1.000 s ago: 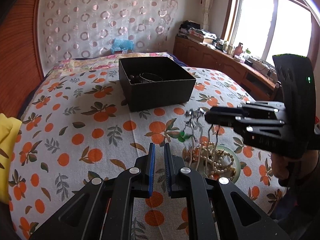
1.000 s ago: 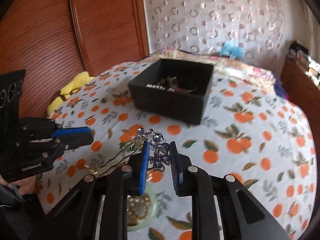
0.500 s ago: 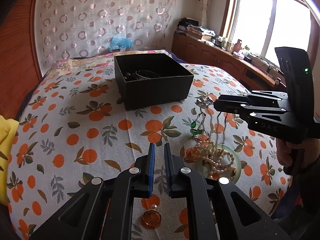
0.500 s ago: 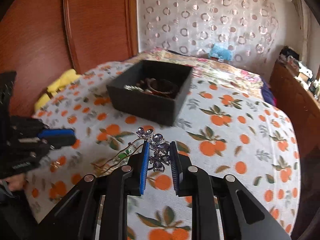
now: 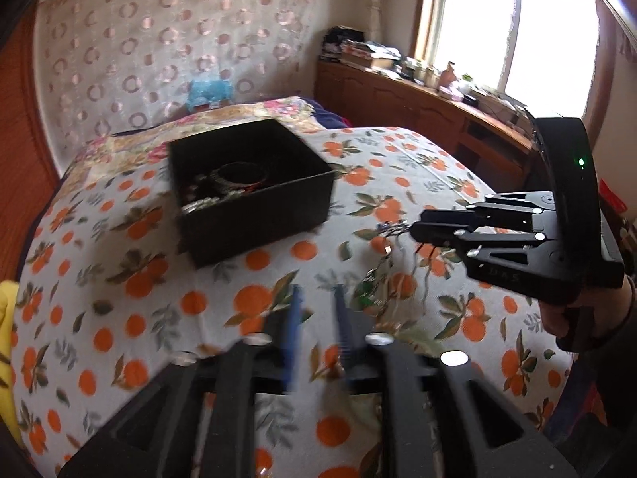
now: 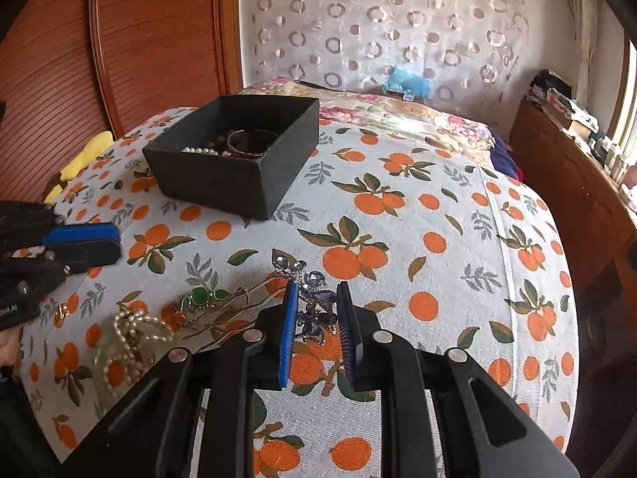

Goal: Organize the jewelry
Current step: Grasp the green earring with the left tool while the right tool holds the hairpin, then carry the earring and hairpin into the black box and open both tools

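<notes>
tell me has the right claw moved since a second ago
Yes. In the left wrist view the right claw, shut on the purple hairpin, has drawn closer to the black box.

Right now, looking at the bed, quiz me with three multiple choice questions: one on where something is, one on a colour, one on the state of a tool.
1. Where does the bangle lie?
A. inside the black box
B. on the glass dish
C. on the yellow cloth

2. What colour are the stones of the butterfly hairpin?
A. red
B. purple
C. yellow

3. What is the state of the right tool?
A. open and empty
B. shut on the butterfly hairpin
C. shut on the pearl necklace

Answers:
1. A: the bangle rests with pearls inside the black box on the orange-print bedspread.
2. B: its gems look purple between the blue pads.
3. B: both pads press the hairpin's jewelled end, while the pearl necklace lies apart on the glass dish.
</notes>
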Motion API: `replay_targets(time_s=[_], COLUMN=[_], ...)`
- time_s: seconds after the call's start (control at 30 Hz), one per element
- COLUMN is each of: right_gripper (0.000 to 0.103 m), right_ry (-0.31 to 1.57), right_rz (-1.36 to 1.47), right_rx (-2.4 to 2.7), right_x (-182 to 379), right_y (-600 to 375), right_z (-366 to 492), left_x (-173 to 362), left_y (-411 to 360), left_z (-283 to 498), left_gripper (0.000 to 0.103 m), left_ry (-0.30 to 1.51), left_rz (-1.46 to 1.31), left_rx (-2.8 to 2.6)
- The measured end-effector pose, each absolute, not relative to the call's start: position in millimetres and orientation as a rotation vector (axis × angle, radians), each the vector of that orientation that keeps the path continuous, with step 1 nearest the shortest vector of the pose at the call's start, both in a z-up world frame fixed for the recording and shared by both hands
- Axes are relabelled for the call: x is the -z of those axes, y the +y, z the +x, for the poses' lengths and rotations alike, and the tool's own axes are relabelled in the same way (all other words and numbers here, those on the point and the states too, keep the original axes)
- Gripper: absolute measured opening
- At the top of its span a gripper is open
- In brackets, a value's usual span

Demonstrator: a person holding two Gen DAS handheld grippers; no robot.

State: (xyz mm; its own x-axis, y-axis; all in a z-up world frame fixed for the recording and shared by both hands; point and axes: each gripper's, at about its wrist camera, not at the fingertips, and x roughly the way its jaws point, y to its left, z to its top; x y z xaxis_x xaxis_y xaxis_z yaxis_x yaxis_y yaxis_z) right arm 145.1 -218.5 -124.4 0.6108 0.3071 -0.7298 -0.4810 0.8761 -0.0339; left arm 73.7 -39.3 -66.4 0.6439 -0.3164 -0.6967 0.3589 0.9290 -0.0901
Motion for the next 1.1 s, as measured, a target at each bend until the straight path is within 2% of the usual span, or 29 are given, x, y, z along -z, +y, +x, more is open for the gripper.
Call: replay_targets(time_s=[0.03,0.47,0.5,0.53,0.67,0.7,1.0,1.07,1.1], right_gripper=[0.022,0.022,0.022,0.022,0.022,0.022,0.021,0.016,0.004], right_ry=[0.792,0.773,0.773,0.774,0.773,0.773,0.763,0.750,0.740], right_rz=[-0.233,-0.221,-0.220,-0.218,-0.212,-0.210,-0.210,-0.206,-0.200], right_rx=[-0.462,-0.436,-0.433,-0.431,-0.424,-0.424,-0.426,-0.417,-0.412], right_x=[124.8,120.4,120.4,120.3,119.7,119.5,116.9,113.9,111.7], right_y=[-219.3,-233.9,-235.3,-236.5,-244.1,-246.1,-247.1,-245.7,-244.8], right_z=[144.8,144.5,144.4,144.4,144.1,144.1,142.0,142.2,142.3], left_x=[66.3,88.8,90.2,92.5,95.6,95.2,72.3,64.0,61.4], left_y=[-44.8,-75.9,-77.1,-78.7,-81.9,-81.3,-72.6,-74.0,-74.7], left_z=[77.9,104.1,104.7,105.8,106.2,106.1,98.8,94.5,92.8], left_gripper=[0.031,0.030,0.028,0.020,0.011,0.006,0.005,0.005,0.005], left_ry=[0.783,0.898,0.904,0.913,0.918,0.922,0.860,0.842,0.838], left_rz=[0.068,0.090,0.096,0.105,0.130,0.127,0.094,0.112,0.119], left_rx=[0.395,0.487,0.489,0.486,0.492,0.500,0.498,0.504,0.508])
